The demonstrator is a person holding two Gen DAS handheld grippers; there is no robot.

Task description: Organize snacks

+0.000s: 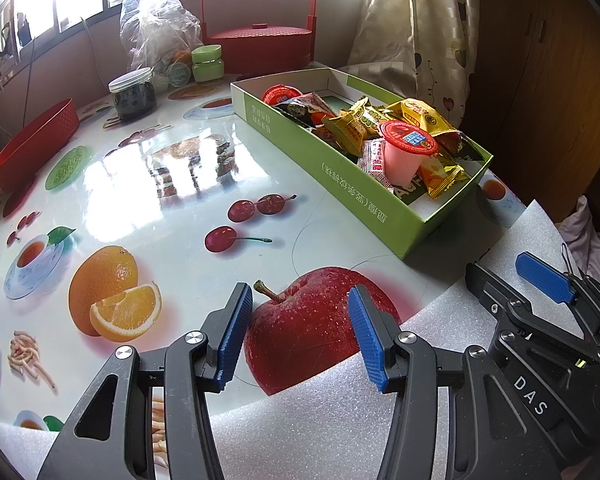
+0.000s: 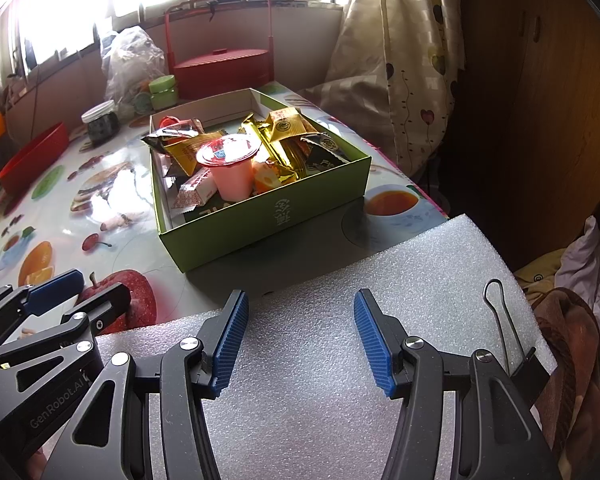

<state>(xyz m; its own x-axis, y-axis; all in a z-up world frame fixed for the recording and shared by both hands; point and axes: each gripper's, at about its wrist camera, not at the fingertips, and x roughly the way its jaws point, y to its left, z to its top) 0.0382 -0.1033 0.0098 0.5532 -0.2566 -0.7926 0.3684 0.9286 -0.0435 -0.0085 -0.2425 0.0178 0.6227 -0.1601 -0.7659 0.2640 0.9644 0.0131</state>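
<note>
A green cardboard box (image 1: 364, 204) (image 2: 268, 216) stands on the table and holds several wrapped snacks. A pink jelly cup with a red lid (image 1: 404, 152) (image 2: 230, 164) stands upright on top of them. Yellow packets (image 1: 424, 116) (image 2: 288, 124) lie behind it. My left gripper (image 1: 300, 332) is open and empty, low over the printed apple near the table's front edge. My right gripper (image 2: 300, 336) is open and empty over the white foam sheet (image 2: 320, 280), in front of the box. Each gripper shows at the other view's edge.
A red oval tray (image 1: 36, 144) sits at the left. A dark jar (image 1: 133, 94), a green jar (image 1: 208, 63), a plastic bag (image 1: 156, 28) and a red handled basket (image 1: 262, 40) stand at the back. A curtain (image 1: 416, 32) hangs to the right. A binder clip (image 2: 504, 320) grips the foam.
</note>
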